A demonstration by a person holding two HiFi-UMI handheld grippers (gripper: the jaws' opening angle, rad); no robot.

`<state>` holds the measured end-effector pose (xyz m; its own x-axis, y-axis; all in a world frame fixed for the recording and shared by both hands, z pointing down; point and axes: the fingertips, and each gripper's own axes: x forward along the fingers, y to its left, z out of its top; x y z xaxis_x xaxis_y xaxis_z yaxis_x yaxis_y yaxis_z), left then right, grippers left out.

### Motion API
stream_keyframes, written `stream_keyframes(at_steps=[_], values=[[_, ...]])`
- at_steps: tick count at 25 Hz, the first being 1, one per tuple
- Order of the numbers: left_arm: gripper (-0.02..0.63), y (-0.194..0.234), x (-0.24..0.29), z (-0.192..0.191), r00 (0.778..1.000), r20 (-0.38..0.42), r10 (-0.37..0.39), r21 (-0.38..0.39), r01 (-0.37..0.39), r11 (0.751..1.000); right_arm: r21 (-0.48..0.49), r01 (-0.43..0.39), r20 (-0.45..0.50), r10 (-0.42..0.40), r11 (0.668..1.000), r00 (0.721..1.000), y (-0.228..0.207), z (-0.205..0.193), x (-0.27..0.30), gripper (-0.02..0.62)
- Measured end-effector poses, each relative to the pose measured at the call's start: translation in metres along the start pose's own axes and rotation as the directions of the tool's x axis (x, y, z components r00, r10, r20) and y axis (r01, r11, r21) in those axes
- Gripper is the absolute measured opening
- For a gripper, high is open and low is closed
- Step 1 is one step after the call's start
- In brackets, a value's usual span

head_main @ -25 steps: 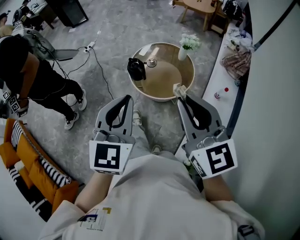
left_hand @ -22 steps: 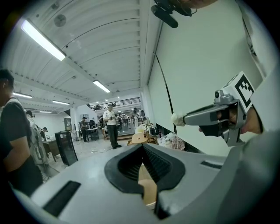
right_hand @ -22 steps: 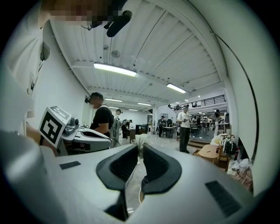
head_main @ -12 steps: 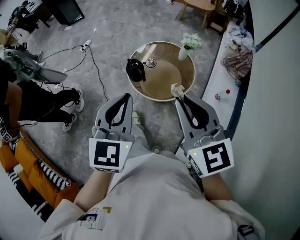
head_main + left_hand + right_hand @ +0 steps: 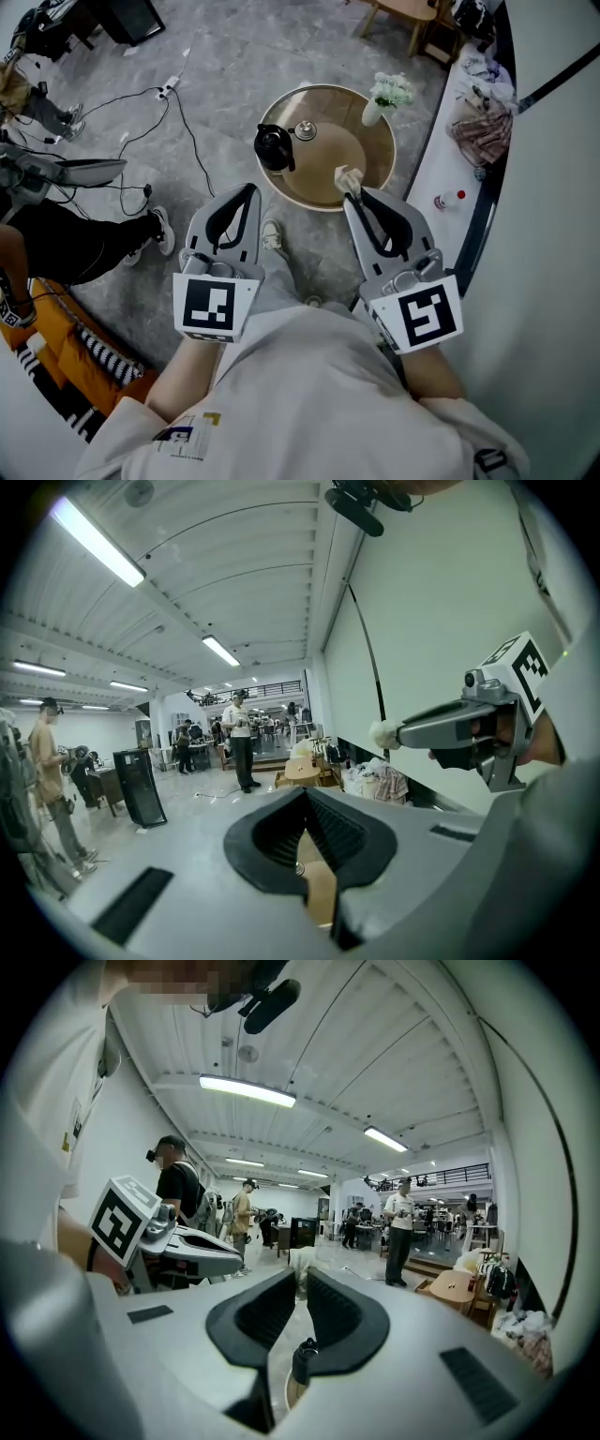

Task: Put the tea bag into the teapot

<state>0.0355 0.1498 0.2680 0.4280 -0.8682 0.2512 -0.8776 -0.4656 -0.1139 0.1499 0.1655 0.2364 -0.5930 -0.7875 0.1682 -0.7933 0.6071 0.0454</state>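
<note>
Tea bag (image 5: 348, 176), pale and crumpled, pinched at right gripper (image 5: 350, 192) fingertips, over near edge of round wooden table (image 5: 333, 159). Glossy black teapot (image 5: 275, 148) on table, lidless. Left gripper (image 5: 250, 191) jaws closed, empty.

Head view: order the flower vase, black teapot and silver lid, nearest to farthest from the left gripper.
1. Black teapot, on the round table's left edge, just beyond the left gripper.
2. Silver lid, right of the teapot.
3. Flower vase, at the table's far right rim.
</note>
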Motion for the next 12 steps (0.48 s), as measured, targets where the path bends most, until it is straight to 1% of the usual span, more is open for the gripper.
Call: stream_keyframes(at_steps=[8, 12], values=[[0.008, 0.063, 0.047, 0.004, 0.999, -0.018, -0.032, -0.007, 0.032, 0.999, 0.003, 0.001, -0.029, -0.001, 1.000, 1.000, -0.013, 0.015, 0.079, 0.038], [0.008, 0.091, 0.074, -0.002, 0.998, -0.028, -0.049, -0.023, 0.048, 0.999, 0.004, 0.001, -0.045, 0.000, 1.000, 0.999, -0.020, 0.012, 0.122, 0.038]])
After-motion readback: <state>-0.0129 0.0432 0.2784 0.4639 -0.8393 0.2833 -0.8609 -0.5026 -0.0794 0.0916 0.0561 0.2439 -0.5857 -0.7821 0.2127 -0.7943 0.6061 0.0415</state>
